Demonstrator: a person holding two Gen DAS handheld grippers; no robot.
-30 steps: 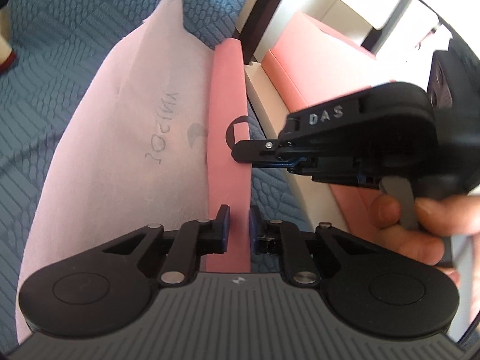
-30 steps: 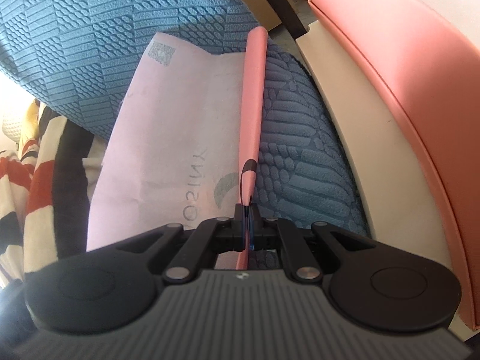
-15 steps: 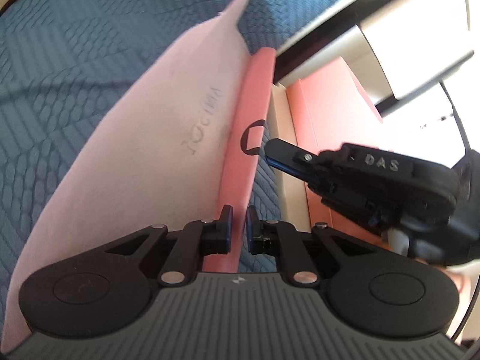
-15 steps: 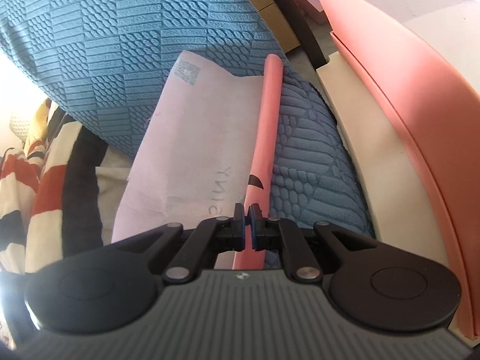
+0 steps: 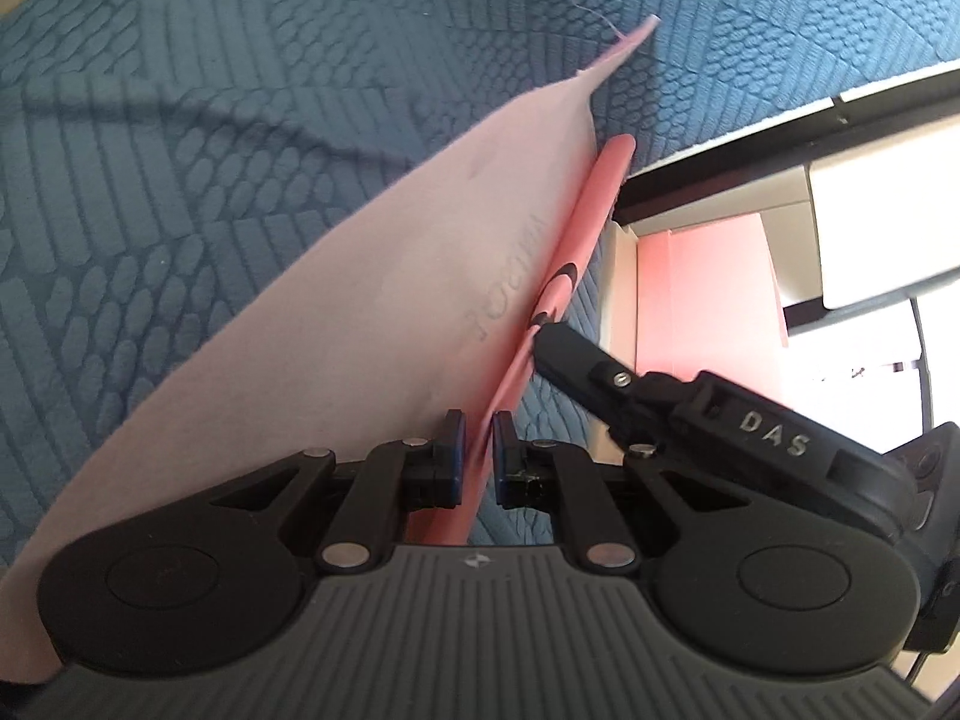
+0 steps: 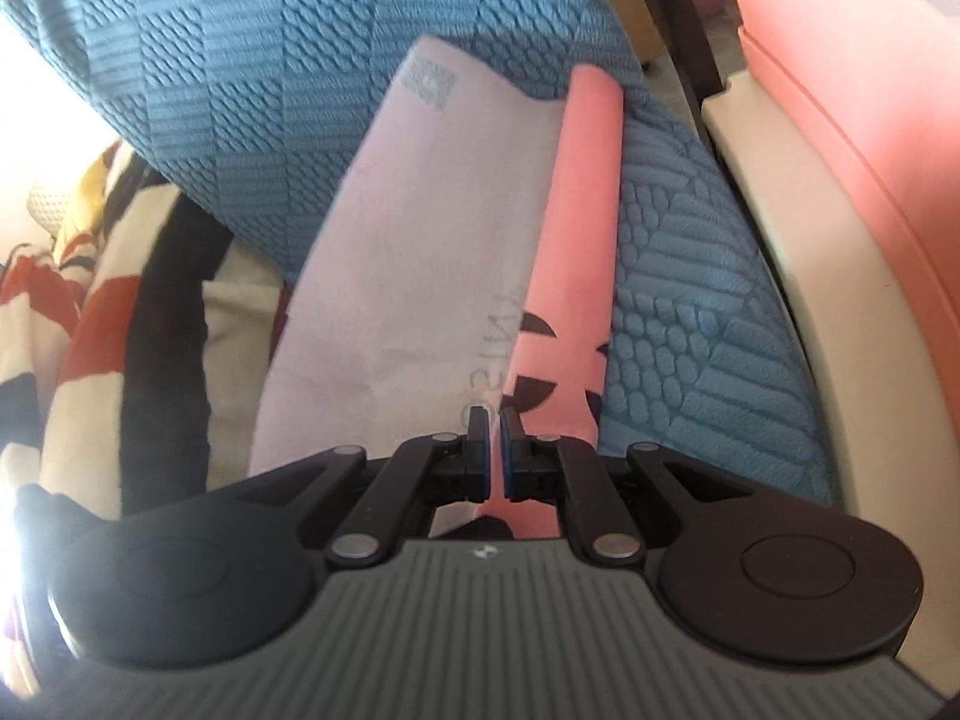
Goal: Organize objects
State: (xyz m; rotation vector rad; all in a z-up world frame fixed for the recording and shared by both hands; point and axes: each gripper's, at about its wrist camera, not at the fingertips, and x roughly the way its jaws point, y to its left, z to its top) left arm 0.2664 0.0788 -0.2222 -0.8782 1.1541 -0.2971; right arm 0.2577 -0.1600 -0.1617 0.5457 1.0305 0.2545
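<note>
A flat pale pink bag (image 5: pixel 360 300) with a coral strip (image 5: pixel 591 210) along one edge hangs over a blue textured cover (image 5: pixel 240 90). My left gripper (image 5: pixel 478 420) is shut on the near end of the coral strip. My right gripper (image 5: pixel 543 339) reaches in from the right and pinches the same strip farther along, beside a black logo. In the right wrist view the right gripper (image 6: pixel 494 420) is shut on the strip (image 6: pixel 585 192) at the logo, with the pale bag (image 6: pixel 432 228) spreading away to the left.
The blue cover (image 6: pixel 270 60) lies under and behind the bag. A coral and cream padded piece of furniture (image 6: pixel 840 150) runs along the right. A striped red, black and white blanket (image 6: pixel 90 330) lies at the left. A dark frame (image 5: pixel 750 144) and a white box (image 5: pixel 888 228) stand beyond.
The left wrist view has rolled, so the bag now slants up to the right. The right gripper sits lower and closer in it. In the right view, more of the strip's face and logo shows.
</note>
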